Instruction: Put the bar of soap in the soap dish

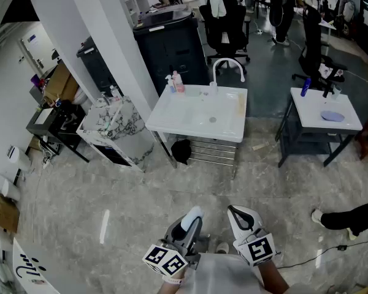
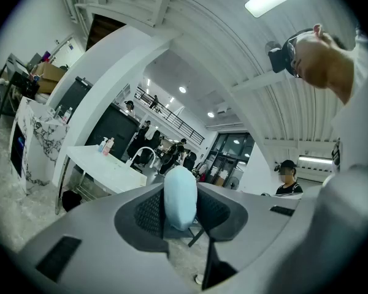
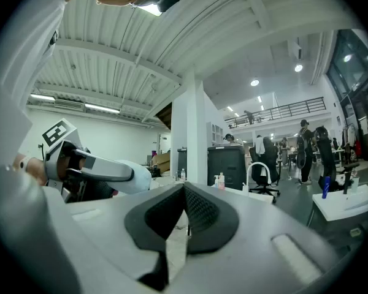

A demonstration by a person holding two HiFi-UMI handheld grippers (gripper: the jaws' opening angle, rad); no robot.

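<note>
Person stood on a pale marbled floor (image 1: 110,195), both grippers held level at the bottom centre of the head view. Left gripper (image 2: 181,187) was clamped on the bar of soap (image 2: 180,202), a pale blue rounded bar standing on end between the dark ribbed pads, its top poking above the jaw tips. In the head view the bar showed only as a pale tip at the front of that gripper, low in the frame and well apart from all furniture. Right gripper (image 3: 184,190) had its jaws pressed together at the tips with nothing between them. Its view caught the left gripper at the frame's left edge, marker cube (image 3: 57,133) uppermost. A white sink (image 1: 172,115) sat at the middle of the head view, with a curved white faucet (image 1: 229,60) at its far rim and two pump bottles (image 1: 175,82) at its far left corner. Right of the sink, across a strip of floor, stood a small white table (image 1: 313,103) carrying a dark blue bottle (image 1: 305,87) and a shallow pale blue oval soap dish (image 1: 332,116). Soap and dish were well apart. A marble-patterned cabinet (image 1: 113,127) stood left of the sink, a black bin (image 1: 168,41) behind it. Another person's shoe (image 1: 322,216) showed at the right edge.
</note>
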